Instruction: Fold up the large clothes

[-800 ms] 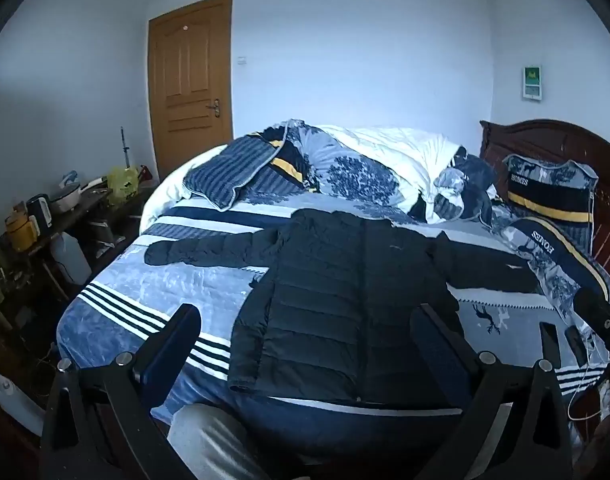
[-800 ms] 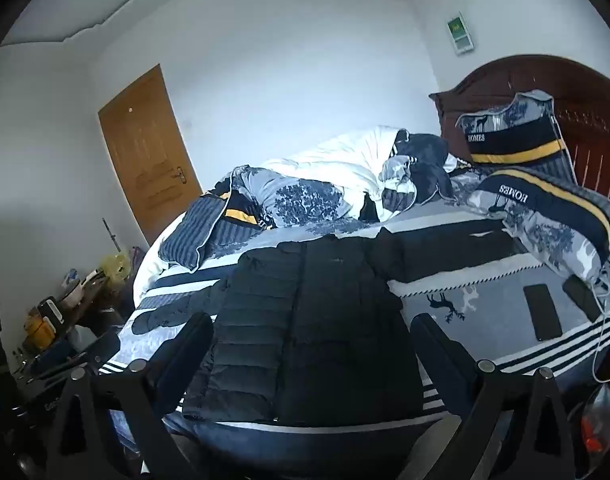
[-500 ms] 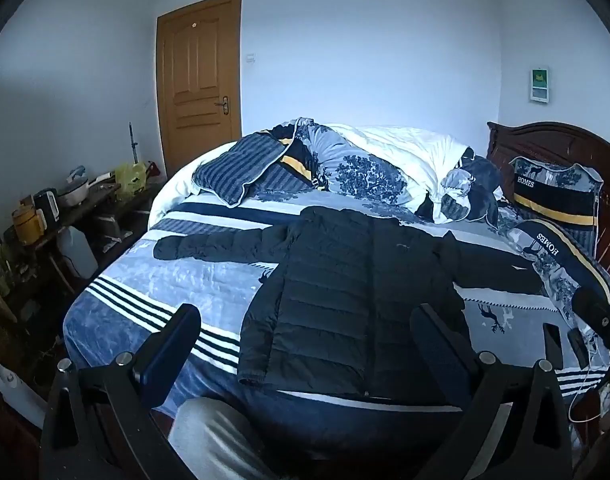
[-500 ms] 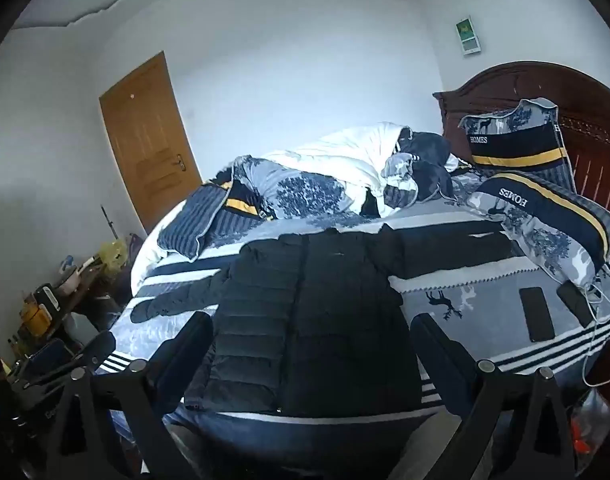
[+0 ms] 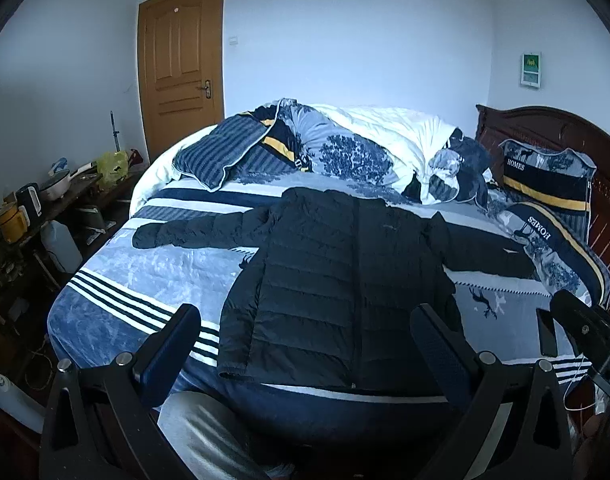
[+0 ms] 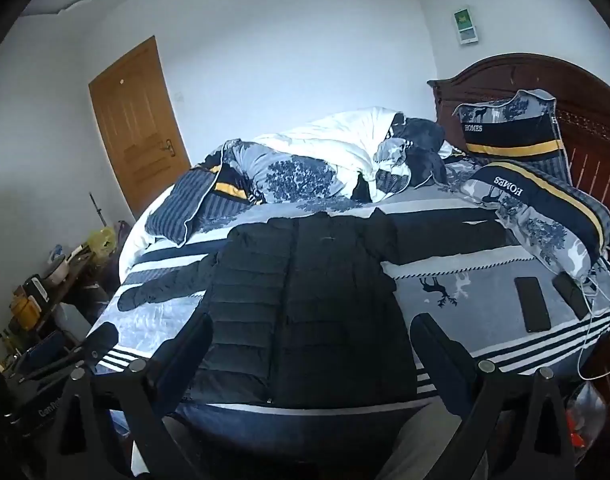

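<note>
Both held up short of the bed edge, aimed down and across the mattress. Left gripper [image 5: 305, 344] spread wide, nothing between the dark blue padded fingers [image 5: 167, 354]. Right gripper [image 6: 309, 356] same deal: jaws wide apart, empty, hovering in front of the near hem without touching it.

Black quilted puffer jacket [image 5: 337, 280] laid flat, front up and zipped, on the blue-and-white striped bed cover [image 5: 145, 280], hem toward the near edge, collar toward the heaped blue-and-white floral duvet [image 5: 345, 148]. One sleeve stretched out left, the other out right toward the navy "HOMES" pillows [image 6: 545, 208] by the dark wooden headboard [image 6: 517, 68].

Hard to see: hands behind the grippers fully out of frame, only a grey trouser leg [image 5: 201, 436] poking in at the bottom. Right sleeve cuff blends into a dark stripe, so can't tell where it ends. Two black phones [image 6: 533, 304] flat on the cover, cable trailing off the edge. Cluttered side table [image 5: 45, 208] at far left too dim to sort out.
</note>
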Available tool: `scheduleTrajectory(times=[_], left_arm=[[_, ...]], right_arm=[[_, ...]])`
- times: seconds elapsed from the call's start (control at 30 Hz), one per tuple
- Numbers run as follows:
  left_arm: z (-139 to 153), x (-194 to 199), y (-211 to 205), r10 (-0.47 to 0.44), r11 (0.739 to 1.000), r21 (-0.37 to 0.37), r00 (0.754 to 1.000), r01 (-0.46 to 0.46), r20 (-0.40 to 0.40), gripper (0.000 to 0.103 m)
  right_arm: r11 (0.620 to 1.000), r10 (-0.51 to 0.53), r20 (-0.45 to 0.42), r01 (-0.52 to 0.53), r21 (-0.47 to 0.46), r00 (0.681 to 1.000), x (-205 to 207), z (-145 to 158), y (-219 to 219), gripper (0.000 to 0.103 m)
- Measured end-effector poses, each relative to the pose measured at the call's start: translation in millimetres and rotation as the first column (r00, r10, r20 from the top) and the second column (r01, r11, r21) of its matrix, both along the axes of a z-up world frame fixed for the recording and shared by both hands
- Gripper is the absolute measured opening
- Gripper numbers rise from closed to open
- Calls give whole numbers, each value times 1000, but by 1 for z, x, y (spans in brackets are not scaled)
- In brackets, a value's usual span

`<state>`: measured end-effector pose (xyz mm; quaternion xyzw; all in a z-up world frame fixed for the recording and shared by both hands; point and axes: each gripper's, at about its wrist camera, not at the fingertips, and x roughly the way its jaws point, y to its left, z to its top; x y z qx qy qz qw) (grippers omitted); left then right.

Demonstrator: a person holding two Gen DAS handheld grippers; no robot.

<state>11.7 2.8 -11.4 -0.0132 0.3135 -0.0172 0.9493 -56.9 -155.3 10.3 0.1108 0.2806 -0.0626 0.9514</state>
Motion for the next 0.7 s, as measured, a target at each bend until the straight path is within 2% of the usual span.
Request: scheduleTrajectory(times=[0.23, 0.7], left_arm=[[-6, 11, 0, 13, 1000, 9, 1000, -12, -19, 103], [-10, 15, -12, -17, 999, 32, 999, 18, -33, 103]], right_arm=[[1000, 2, -25, -2, -12, 1000, 18, -8, 2, 101], [1000, -11, -33, 10, -8, 999, 21, -11, -4, 101]])
